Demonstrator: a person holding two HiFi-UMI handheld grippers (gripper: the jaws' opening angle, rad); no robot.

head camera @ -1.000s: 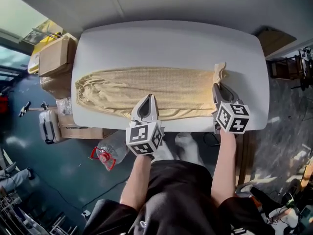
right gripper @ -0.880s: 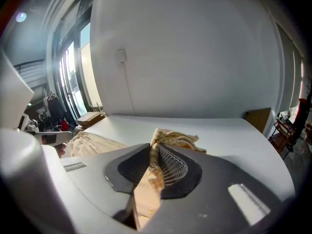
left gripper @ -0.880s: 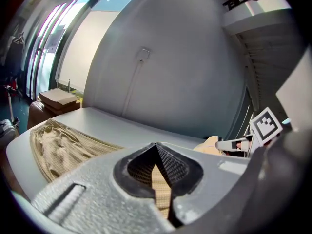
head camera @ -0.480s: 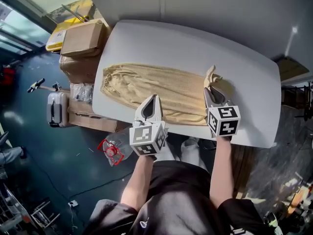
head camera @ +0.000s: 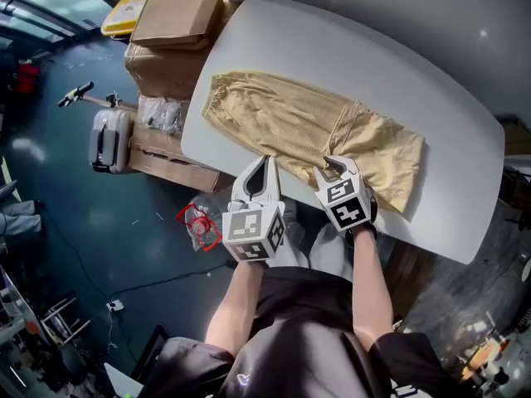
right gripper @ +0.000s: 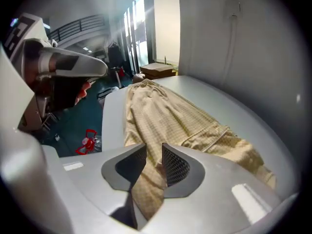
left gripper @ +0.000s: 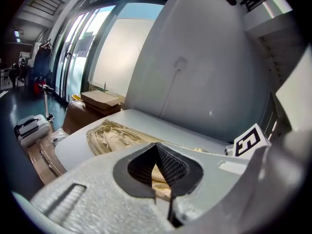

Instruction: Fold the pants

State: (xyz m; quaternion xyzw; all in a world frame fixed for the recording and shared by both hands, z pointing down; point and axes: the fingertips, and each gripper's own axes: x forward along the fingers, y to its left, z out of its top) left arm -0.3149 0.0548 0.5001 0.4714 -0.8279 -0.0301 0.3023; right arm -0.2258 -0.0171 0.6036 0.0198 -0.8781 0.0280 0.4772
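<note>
Where pants (head camera: 282, 118) lie partly folded on table (head camera: 373, 65), holds right gripper (head camera: 336, 166) steeply downward, jaws just opening, cloth loose between them; points left gripper (head camera: 264, 160) shallowly at near hem, jaws together.

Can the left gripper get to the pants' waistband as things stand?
Probably yes. The waistband lies flat and uncovered on the table, and nothing sits between it and the left gripper.
</note>
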